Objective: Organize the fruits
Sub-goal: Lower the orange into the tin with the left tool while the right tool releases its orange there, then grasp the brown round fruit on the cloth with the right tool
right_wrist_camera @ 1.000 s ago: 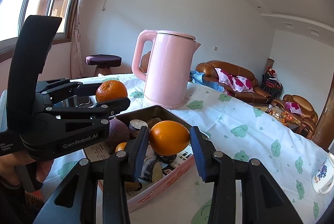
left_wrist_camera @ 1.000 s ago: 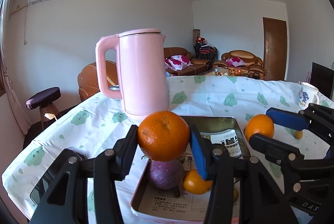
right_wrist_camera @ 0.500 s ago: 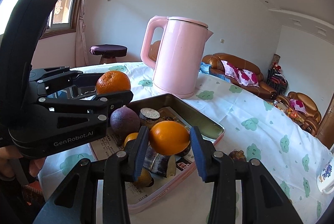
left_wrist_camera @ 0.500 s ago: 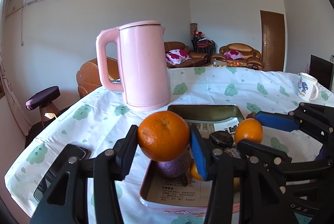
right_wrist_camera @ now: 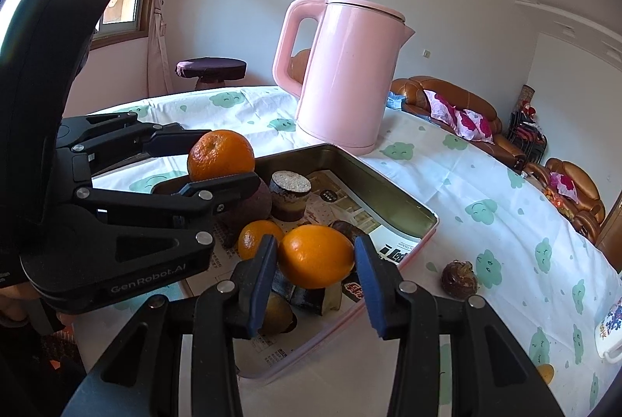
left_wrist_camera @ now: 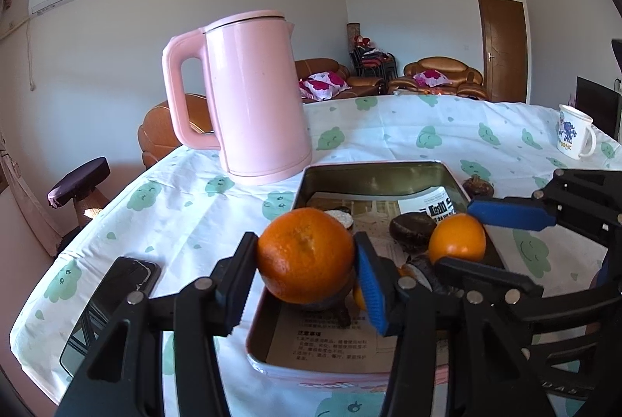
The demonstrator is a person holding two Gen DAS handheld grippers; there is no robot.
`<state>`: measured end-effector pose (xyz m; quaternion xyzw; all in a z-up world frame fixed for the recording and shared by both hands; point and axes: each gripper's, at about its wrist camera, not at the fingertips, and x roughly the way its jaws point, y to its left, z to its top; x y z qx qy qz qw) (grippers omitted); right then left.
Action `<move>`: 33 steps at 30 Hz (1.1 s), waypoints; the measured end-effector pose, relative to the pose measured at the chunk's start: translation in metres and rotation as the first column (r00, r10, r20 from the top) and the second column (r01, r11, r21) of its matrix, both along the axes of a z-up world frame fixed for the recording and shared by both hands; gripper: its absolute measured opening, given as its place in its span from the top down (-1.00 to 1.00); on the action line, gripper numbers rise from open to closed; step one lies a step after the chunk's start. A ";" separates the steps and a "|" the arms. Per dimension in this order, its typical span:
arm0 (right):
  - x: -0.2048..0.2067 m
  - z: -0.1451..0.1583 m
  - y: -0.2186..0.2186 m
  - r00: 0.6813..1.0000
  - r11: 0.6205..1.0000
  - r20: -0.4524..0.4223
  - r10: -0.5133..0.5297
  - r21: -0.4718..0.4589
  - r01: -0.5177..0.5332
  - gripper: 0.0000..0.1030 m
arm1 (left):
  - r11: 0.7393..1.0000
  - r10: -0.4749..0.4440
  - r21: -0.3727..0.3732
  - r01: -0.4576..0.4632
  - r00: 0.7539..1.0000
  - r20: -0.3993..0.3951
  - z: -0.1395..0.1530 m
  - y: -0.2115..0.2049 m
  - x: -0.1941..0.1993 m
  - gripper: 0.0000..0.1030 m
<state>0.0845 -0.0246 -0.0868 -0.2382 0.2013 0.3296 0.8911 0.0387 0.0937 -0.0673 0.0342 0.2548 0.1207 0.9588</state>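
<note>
My left gripper [left_wrist_camera: 305, 259] is shut on a bumpy orange [left_wrist_camera: 305, 255], held just above the near left end of a pink metal tray [left_wrist_camera: 373, 172]. My right gripper [right_wrist_camera: 315, 257] is shut on a smooth orange [right_wrist_camera: 315, 255], held over the tray's middle [right_wrist_camera: 392, 199]. In the tray lie a purple fruit [right_wrist_camera: 252, 207], a small orange [right_wrist_camera: 254, 236], a brown cut piece [right_wrist_camera: 290, 201] and dark chunks on printed paper. The right gripper's orange also shows in the left wrist view [left_wrist_camera: 458, 238].
A pink kettle [left_wrist_camera: 248, 98] stands on the tablecloth behind the tray. A dark round fruit [right_wrist_camera: 458, 279] lies on the cloth right of the tray. A phone [left_wrist_camera: 110, 304] lies at the left table edge. A white mug [left_wrist_camera: 573, 137] stands far right.
Both grippers have come down and forward over the tray with their oranges still held. The right gripper's orange now hangs lower, close above the fruit in the tray.
</note>
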 end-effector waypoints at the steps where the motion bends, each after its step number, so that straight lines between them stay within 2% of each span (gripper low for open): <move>1: 0.000 0.000 0.000 1.000 1.000 -0.002 0.001 0.004 -0.001 0.15 | 1.000 -0.002 0.003 0.002 1.000 0.005 0.001 -0.001 -0.001 -0.10; 8: -0.009 0.012 -0.011 0.998 0.998 0.057 0.018 0.056 -0.022 0.06 | 1.000 0.019 -0.008 -0.018 0.997 0.080 0.014 0.003 -0.014 -0.48; 12: -0.002 0.023 -0.028 0.997 0.996 0.068 -0.031 0.087 0.025 0.01 | 0.999 0.031 -0.022 -0.029 0.995 0.095 0.018 0.006 -0.016 -0.49; 15: 0.013 0.027 -0.045 0.993 0.991 0.058 -0.105 0.090 0.100 -0.01 | 0.999 0.035 -0.035 -0.032 0.995 0.094 0.018 0.006 -0.014 -0.56; 23: 0.067 0.023 -0.081 0.957 0.955 -0.032 -0.289 0.055 0.290 -0.02 | 0.999 0.015 -0.044 -0.011 0.996 0.086 0.016 -0.005 -0.006 -0.59; 25: 0.080 0.019 -0.083 0.951 0.951 -0.060 -0.305 0.038 0.307 -0.01 | 0.999 0.011 -0.045 -0.008 0.996 0.086 0.016 -0.007 -0.004 -0.60; 27: 0.091 0.014 -0.081 0.948 0.951 -0.086 -0.307 0.014 0.309 -0.01 | 0.999 0.002 -0.043 0.001 0.996 0.086 0.017 -0.010 -0.001 -0.75; 29: 0.102 0.008 -0.077 0.944 0.951 -0.124 -0.306 -0.006 0.308 -0.01 | 1.000 0.005 -0.025 -0.003 0.996 0.088 0.017 -0.013 0.001 -0.81; 33: 0.121 -0.002 -0.068 0.933 0.950 -0.178 -0.313 -0.054 0.309 -0.01 | 1.000 0.007 -0.023 -0.005 0.997 0.073 0.018 -0.011 0.007 -0.81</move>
